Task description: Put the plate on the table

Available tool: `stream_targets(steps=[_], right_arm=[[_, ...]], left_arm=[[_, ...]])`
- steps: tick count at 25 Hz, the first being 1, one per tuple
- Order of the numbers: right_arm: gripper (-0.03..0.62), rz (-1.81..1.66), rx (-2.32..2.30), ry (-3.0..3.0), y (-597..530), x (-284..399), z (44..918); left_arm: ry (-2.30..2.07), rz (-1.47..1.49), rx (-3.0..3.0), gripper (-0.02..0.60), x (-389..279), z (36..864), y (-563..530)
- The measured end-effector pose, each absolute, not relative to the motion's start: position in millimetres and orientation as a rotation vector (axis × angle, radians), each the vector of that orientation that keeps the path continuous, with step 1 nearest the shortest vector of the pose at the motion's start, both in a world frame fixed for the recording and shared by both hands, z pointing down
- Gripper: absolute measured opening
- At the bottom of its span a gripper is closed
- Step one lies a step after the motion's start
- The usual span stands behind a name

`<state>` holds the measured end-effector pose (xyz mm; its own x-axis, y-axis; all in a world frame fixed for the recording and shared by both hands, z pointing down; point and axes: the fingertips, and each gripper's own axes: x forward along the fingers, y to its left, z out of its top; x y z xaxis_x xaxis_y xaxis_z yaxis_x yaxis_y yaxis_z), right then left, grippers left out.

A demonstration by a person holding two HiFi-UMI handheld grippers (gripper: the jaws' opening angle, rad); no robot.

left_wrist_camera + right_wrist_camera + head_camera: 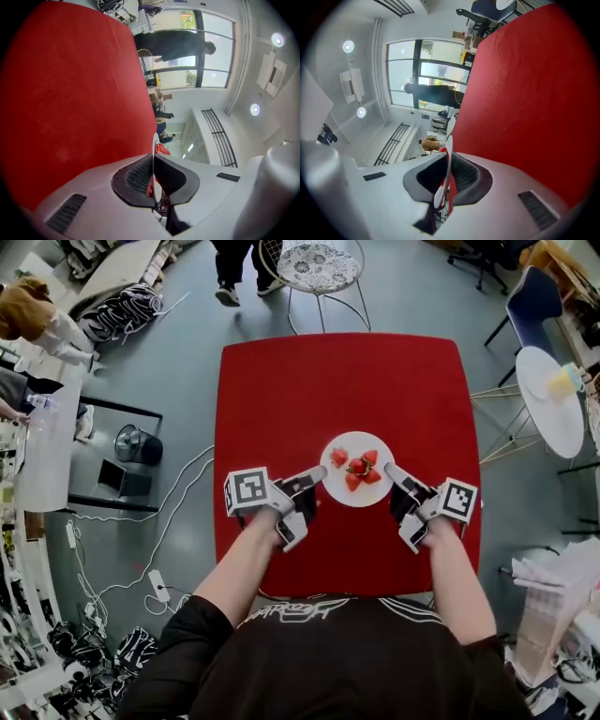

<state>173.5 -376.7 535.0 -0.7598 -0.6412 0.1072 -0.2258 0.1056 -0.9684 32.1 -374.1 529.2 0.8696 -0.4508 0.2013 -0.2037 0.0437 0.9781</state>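
While the red table (281, 390) fills the middle of the head view, a white plate (356, 438) lies over its near half; whether it touches the top or hangs just above, I cannot tell. The left gripper (314, 476) is clamped on the plate's left rim and the right gripper (392, 471) on its right rim. A few strawberries (357, 468) lie on the plate.

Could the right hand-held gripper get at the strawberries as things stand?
Probably not: the right hand-held gripper is shut on the round white plate's rim, like the left hand-held gripper; the red strawberries lie mid-plate.
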Motion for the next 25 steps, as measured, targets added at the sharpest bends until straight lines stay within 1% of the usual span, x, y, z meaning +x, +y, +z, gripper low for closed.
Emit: stream_targets(steps=[9,17,25], right_arm=[[0.018,-1.787,-0.933,2.002,-390,170,580],[0.018,-1.832,-0.985,2.044,-393,172,597],[0.018,-1.867,-0.949,2.051,-393,168,594]], left_arm=[[-0.549,-0.202,1.507,0.014,29,567,-387],[-0.614,-0.153,1.448,0.015,28,592,-388],[-0.658,-0.110,1.398,0.020,26,603,-385]])
